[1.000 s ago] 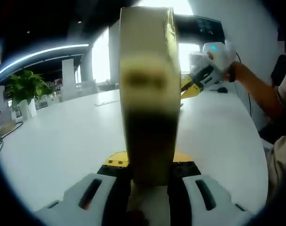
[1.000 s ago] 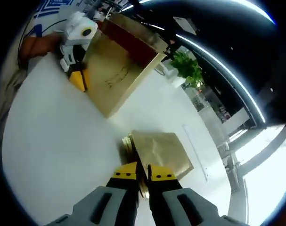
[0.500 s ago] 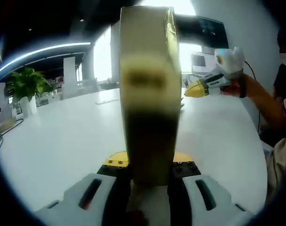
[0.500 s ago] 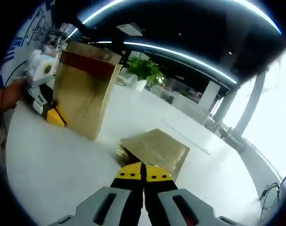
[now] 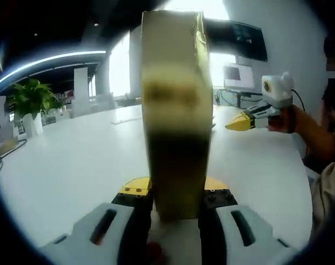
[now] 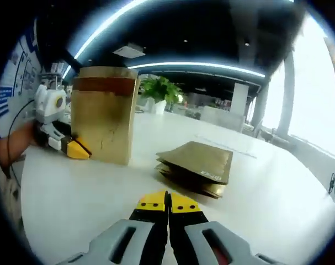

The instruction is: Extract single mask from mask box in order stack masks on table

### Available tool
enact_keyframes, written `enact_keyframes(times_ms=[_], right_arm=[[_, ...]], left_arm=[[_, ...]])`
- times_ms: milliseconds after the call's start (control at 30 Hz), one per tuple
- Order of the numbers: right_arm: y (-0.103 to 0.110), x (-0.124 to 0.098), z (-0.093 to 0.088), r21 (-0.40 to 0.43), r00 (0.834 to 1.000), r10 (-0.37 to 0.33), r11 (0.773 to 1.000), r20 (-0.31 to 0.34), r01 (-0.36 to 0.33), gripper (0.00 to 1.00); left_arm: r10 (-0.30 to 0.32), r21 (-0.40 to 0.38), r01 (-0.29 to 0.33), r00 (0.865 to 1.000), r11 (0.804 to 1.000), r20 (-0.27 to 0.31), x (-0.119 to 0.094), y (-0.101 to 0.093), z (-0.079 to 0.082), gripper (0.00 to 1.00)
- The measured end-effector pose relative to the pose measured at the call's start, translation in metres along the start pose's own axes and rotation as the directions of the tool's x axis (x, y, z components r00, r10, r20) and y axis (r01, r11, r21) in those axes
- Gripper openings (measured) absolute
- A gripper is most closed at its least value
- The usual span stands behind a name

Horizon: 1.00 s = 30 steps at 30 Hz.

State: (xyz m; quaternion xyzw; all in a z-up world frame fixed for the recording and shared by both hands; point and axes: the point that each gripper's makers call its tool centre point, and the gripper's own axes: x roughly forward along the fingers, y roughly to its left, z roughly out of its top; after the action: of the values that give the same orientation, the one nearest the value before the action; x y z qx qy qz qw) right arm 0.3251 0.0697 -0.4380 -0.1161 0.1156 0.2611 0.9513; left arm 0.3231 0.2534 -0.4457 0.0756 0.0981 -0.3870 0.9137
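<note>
Right gripper view: right gripper [image 6: 168,200] jaws pressed together, nothing between them, hovering just above the white table [image 6: 90,193]. Stack of gold mask packets [image 6: 197,167] lies flat on the table ahead and slightly right of the jaws, near but apart from them; its long axis runs away from the gripper and angles to the right. Gold mask box [image 6: 104,115] stands upright on the table, to the left of the stack and well apart from it, with a dark red band near its top. Left gripper [image 6: 73,148] shows at the box's left side, yellow tips against the box's lower edge. In the left gripper view the left gripper [image 5: 175,194] pinches the box [image 5: 175,110] between its jaws, narrow face toward the camera, long axis vertical; the right gripper [image 5: 250,118] floats to the right of the box, clear of it, tips pointing toward it. Judgement: the right gripper is the free one, so the next pull from the box falls to it; it must travel left from the stack and reach the box's opening, which I cannot see here. Surface: smooth, matte white. Room: open office, potted plant [image 6: 161,91] behind the box, ceiling light strips, bright windows, a monitor [image 5: 239,74].
</note>
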Motion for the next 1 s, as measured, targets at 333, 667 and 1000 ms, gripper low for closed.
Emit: enact_keyframes(times_ms=[333, 667, 1000], right_arm=[[0.002, -0.005, -0.004, 0.090, 0.997, 0.033, 0.995, 0.063, -0.039, 0.00], [0.007, -0.010, -0.001, 0.097, 0.996, 0.024, 0.995, 0.088, -0.032, 0.00], [-0.002, -0.010, 0.004, 0.119, 0.993, -0.025, 0.993, 0.114, 0.011, 0.00]], left_arm=[[-0.004, -0.009, 0.004, 1.000, 1.000, 0.019, 0.000, -0.001, 0.003, 0.25], [-0.015, 0.016, 0.014, 1.000, 1.000, 0.017, 0.000, -0.002, 0.001, 0.21], [-0.016, -0.001, 0.016, 1.000, 1.000, 0.016, -0.001, 0.001, 0.001, 0.20]])
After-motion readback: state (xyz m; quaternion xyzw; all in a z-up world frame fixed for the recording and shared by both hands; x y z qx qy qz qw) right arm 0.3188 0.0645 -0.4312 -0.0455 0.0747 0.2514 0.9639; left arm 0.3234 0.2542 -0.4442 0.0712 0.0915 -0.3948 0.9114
